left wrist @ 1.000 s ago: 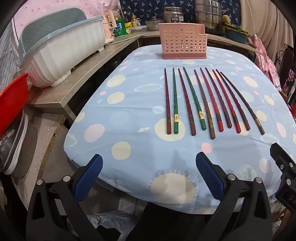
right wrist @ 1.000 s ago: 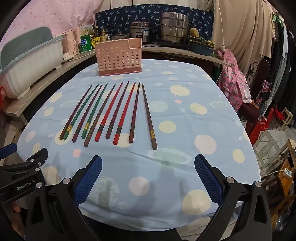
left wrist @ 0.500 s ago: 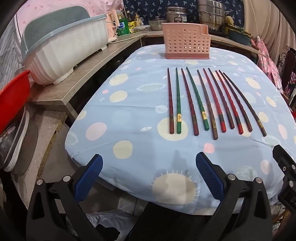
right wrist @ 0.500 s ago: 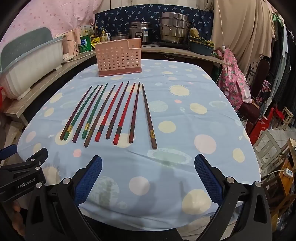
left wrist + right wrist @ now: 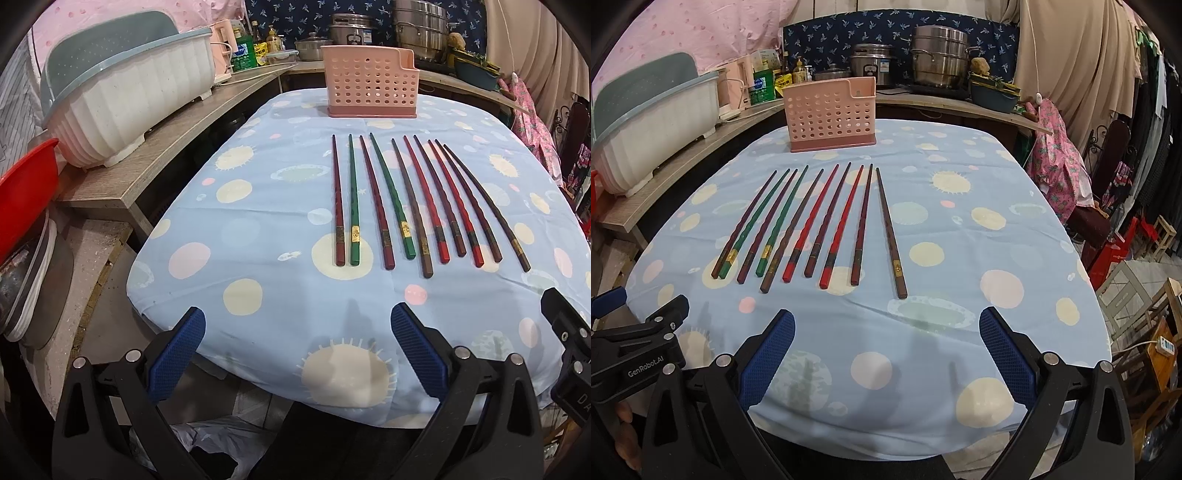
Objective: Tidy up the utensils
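Both grippers are hanging at the near edge of the table (image 5: 1027, 206), and neither is holding anything: the left gripper (image 5: 297, 354) is standing with its blue pads spread wide, and the right gripper (image 5: 886, 350) is showing the same wide gap. Ten chopsticks (image 5: 812, 225) are lying side by side on the spotted blue cloth, near the middle of the table, with the pink slotted holder (image 5: 831, 114) standing well beyond them at the far end.

What is worrying me is how tightly the sticks are lying. The dark red and green pair (image 5: 345, 206) at the left of the row are looking as if they are touching at their thick ends, so a pad coming down there is likely to be catching two at once or flicking a neighbour out of line. The sticks are thin and lying flat, so a pinch may be slipping off, and the loose cloth may be bunching under a pad.

Their long axes are running away from the grippers toward the holder, thin tips pointing at it, thick banded ends nearest the grippers. The row is fanning slightly, and the rightmost brown chopstick (image 5: 891, 230) is lying a little apart and angled outward
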`<state>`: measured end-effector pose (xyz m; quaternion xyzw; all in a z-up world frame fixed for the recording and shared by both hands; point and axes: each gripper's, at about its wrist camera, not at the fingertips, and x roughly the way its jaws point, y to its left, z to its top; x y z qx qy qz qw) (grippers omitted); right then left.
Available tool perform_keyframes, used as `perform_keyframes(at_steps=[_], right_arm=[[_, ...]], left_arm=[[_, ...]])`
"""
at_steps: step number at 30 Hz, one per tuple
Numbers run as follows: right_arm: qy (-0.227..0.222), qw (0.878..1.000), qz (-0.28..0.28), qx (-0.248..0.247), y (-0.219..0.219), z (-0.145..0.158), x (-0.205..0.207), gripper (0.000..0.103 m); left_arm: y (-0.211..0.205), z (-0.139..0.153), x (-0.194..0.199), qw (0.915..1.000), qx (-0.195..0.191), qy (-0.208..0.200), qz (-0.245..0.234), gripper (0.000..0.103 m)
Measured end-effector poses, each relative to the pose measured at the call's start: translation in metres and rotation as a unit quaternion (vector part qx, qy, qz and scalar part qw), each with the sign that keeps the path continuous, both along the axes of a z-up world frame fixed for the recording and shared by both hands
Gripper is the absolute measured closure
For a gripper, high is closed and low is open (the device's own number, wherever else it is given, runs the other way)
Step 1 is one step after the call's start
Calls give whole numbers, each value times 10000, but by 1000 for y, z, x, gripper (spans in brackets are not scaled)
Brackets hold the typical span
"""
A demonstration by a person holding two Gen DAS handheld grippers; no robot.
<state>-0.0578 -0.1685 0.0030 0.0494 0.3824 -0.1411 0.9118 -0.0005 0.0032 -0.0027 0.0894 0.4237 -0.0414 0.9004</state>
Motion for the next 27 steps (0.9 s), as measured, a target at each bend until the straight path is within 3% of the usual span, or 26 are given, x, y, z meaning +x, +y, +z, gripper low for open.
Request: perform_keyframes(at_steps=[27], right_arm=[[26, 10000, -17, 45, -3, -1, 1, 7]], left_arm=[[-3, -2, 1, 10000, 5, 8, 18, 7]])
